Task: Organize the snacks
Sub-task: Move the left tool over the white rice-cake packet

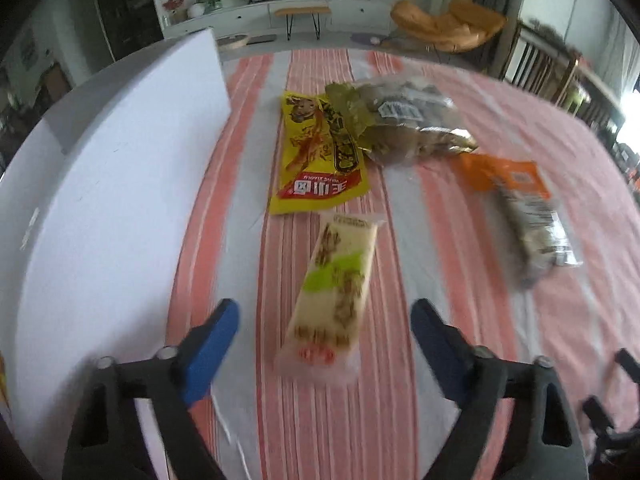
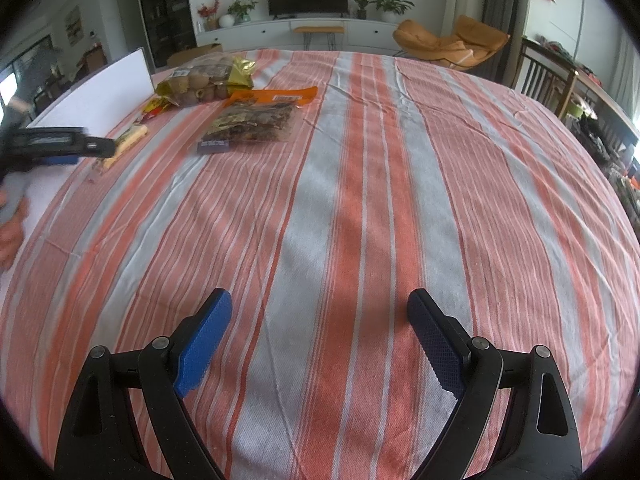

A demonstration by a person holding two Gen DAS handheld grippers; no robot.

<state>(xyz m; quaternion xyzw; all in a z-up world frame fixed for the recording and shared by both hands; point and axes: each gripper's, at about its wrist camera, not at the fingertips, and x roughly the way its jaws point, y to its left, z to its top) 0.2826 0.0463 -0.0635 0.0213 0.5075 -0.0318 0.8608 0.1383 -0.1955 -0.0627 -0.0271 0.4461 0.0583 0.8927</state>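
Note:
A cream-and-green snack packet (image 1: 332, 292) lies lengthwise on the striped tablecloth (image 1: 460, 360), between the blue pads of my left gripper (image 1: 324, 308). The gripper is open and its pads stand clear of the packet on both sides. Beyond it lie a yellow packet (image 1: 316, 160), a clear bag of brown round snacks (image 1: 404, 120) and an orange-topped bag (image 1: 520, 208). My right gripper (image 2: 320, 296) is open over bare cloth, far from the snacks. In the right wrist view the left gripper (image 2: 60, 144) hovers over the cream packet (image 2: 128, 140), near the orange-topped bag (image 2: 252, 120).
A large white box (image 1: 112, 184) stands along the table's left side, close to the left finger. A person's hand (image 2: 10, 236) shows at the left edge. Wooden chairs (image 2: 552, 80) stand at the table's far right. An orange lounge chair (image 2: 448, 40) sits beyond.

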